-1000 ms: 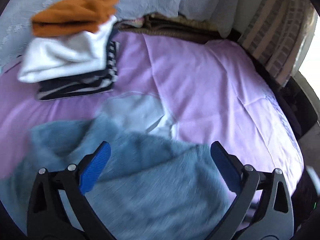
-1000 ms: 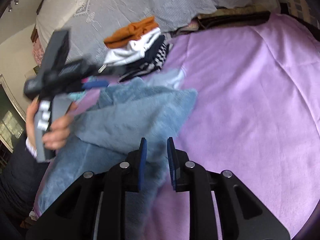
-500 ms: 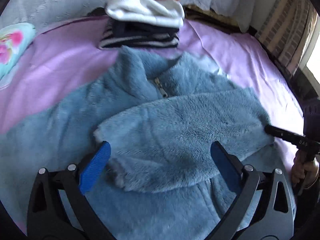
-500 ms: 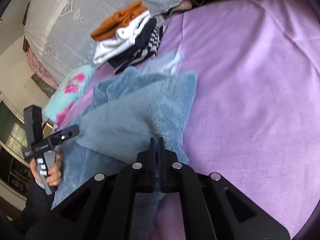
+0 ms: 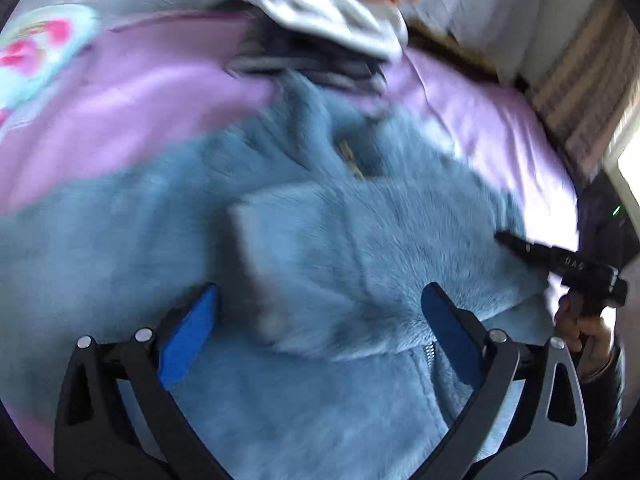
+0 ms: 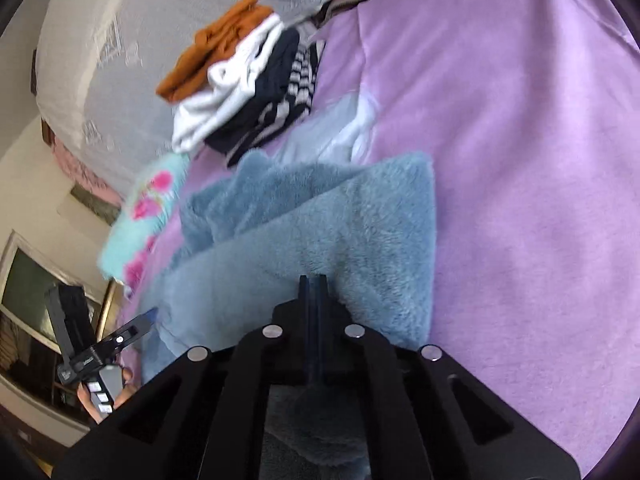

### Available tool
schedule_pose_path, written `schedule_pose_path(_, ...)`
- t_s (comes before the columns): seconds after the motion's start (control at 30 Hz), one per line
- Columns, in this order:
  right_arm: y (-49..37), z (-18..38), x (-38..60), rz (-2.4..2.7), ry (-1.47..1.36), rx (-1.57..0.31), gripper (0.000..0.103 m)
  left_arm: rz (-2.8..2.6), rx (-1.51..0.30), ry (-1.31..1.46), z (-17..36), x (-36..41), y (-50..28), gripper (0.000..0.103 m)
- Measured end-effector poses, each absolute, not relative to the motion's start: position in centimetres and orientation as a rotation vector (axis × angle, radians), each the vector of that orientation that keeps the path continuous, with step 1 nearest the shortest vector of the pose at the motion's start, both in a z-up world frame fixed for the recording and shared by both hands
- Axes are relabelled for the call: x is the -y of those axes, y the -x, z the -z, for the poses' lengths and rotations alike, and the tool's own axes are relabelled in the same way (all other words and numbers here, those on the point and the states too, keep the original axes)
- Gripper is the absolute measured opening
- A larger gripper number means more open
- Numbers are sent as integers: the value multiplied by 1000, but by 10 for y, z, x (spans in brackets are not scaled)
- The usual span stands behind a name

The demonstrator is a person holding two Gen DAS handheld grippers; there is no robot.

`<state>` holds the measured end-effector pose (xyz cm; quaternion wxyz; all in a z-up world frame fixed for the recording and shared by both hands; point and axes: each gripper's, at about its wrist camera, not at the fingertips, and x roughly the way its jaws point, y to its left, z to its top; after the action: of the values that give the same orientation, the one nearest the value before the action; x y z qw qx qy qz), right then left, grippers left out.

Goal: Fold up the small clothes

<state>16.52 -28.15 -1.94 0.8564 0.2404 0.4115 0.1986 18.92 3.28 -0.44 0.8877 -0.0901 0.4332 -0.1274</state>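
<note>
A blue fleece jacket (image 5: 360, 248) lies spread on the purple bedsheet (image 5: 140, 100), zip up the front, with one sleeve folded across its chest. My left gripper (image 5: 320, 320) hovers open just above that sleeve, touching nothing. At the jacket's right edge my right gripper (image 5: 500, 237) is shut. In the right wrist view the right gripper (image 6: 314, 280) has its pads pressed together in the pile of the jacket (image 6: 320, 232), pinching the fleece. The left gripper (image 6: 146, 318) appears there at lower left, held by a hand.
A stack of folded clothes (image 6: 240, 80), orange on white on dark striped, stands beyond the jacket's collar. A pale blue and white garment (image 6: 340, 136) lies flat next to it. A floral pillow (image 6: 148, 208) sits at the bed's left. Bare purple sheet (image 6: 520, 160) spreads to the right.
The right gripper's jaws closed fully and sank into the fleece. The left gripper swung from the bed's far side to over the jacket, then came in closer and lower.
</note>
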Motion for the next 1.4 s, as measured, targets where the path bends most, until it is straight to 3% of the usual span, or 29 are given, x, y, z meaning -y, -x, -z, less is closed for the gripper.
schedule_pose_path(0.17,-143,-37,223,-521,-316,-753,13,139,-807,359,-12,-131,-136,101)
schedule_pose_path(0.2,-140,-47,204,-539,-271,-750,30,107,-802,392,-14,-151,-125,101)
schedule_pose_path(0.23,-141,-53,189,-546,-240,-752,55,67,-799,431,-13,-176,-113,101)
schedule_pose_path(0.27,-142,-58,166,-559,-201,-751,64,23,-797,469,-12,-200,-99,101)
schedule_pose_path(0.43,-161,-42,78,-612,-63,-822,66,-230,-768,700,13,-307,-45,101)
schedule_pose_path(0.6,-179,18,37,-520,126,-940,69,-194,-718,792,18,-338,-48,101)
schedule_pose_path(0.83,-156,-13,60,-555,33,-812,71,-258,-661,835,25,-379,-78,99)
schedule_pose_path(0.9,-143,-23,80,-555,-2,-745,75,-261,-629,871,27,-386,-75,93)
schedule_pose_path(0.97,-141,-24,98,-519,-34,-729,76,-288,-623,865,27,-387,-68,71)
schedule_pose_path(1.0,-144,-19,106,-505,-52,-752,76,-303,-626,861,28,-387,-66,64)
schedule_pose_path(1.07,-159,3,117,-472,-84,-886,77,-323,-634,861,30,-388,-64,39)
schedule_pose_path(1.1,-165,12,118,-482,-92,-933,78,-329,-640,853,30,-387,-65,33)
schedule_pose_path(1.17,-165,6,123,-506,-114,-917,80,-331,-650,825,29,-383,-67,12)
schedule_pose_path(1.4,-146,-32,185,-542,-273,-819,84,-294,-607,447,-44,-288,-74,9)
